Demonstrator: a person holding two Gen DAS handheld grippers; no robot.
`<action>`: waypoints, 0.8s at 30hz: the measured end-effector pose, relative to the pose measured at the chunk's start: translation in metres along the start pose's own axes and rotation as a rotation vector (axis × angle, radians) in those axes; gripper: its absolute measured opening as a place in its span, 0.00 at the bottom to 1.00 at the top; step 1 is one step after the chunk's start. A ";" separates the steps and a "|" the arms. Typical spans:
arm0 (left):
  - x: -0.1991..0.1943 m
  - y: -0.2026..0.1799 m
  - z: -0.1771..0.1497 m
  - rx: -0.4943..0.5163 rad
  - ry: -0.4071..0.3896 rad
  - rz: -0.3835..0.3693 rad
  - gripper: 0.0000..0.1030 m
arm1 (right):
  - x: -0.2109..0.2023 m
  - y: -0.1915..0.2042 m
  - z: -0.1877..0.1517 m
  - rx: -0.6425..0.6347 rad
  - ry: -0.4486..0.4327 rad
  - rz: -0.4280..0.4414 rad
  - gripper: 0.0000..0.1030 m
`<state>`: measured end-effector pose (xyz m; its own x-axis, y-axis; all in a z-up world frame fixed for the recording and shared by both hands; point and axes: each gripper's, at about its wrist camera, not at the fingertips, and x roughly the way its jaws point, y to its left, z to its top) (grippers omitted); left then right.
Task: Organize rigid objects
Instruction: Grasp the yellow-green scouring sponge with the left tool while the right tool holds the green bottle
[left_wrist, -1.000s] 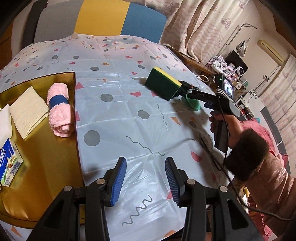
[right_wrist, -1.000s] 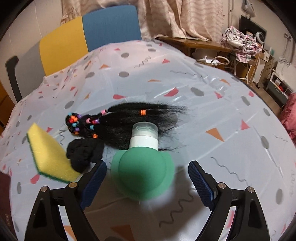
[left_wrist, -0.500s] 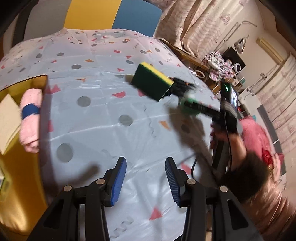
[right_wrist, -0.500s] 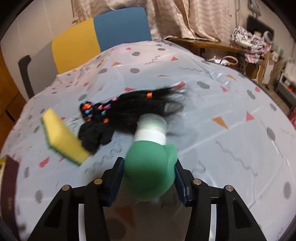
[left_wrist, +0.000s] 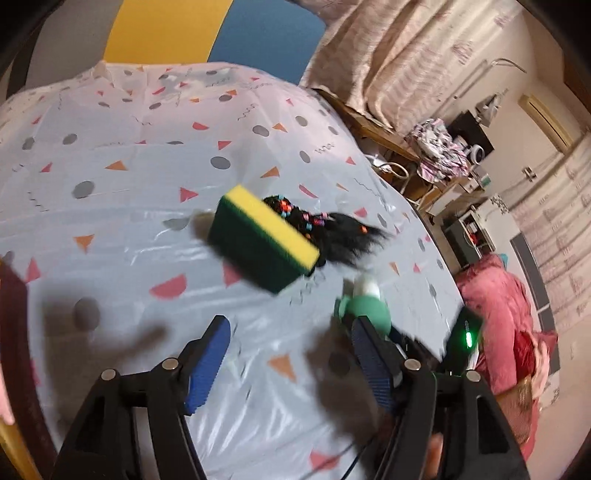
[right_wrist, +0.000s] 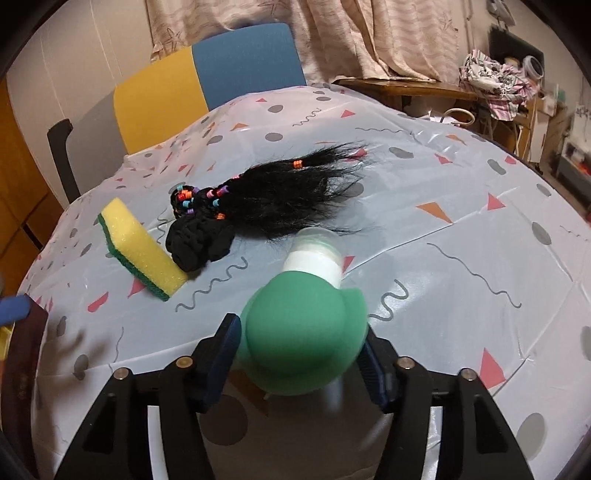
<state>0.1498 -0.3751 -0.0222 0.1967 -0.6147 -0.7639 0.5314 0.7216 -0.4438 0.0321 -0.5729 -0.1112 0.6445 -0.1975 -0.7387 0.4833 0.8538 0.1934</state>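
The right gripper (right_wrist: 299, 347) clamps the green bottle (right_wrist: 303, 332); the left gripper (left_wrist: 291, 354), jaws just widened, is empty, sponge (left_wrist: 264, 236) ahead.

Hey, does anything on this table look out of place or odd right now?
Among the cleaning items, a black hairpiece with coloured beads sprawls loose across the tablecloth, its bunched end touching the yellow-and-green sponge. It looks out of place there. Nothing looks spilled or broken.
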 end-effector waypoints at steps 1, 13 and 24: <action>0.007 -0.001 0.006 -0.012 0.005 0.004 0.68 | 0.000 0.003 -0.001 -0.013 -0.004 -0.002 0.51; 0.074 0.004 0.046 -0.029 0.073 0.150 0.72 | 0.003 0.013 -0.005 -0.075 -0.023 -0.049 0.50; 0.020 0.066 -0.002 -0.235 -0.066 0.107 0.82 | 0.002 0.012 -0.007 -0.069 -0.029 -0.041 0.50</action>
<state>0.1874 -0.3389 -0.0673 0.2989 -0.5447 -0.7835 0.3003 0.8331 -0.4646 0.0352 -0.5596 -0.1145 0.6420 -0.2460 -0.7262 0.4687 0.8755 0.1177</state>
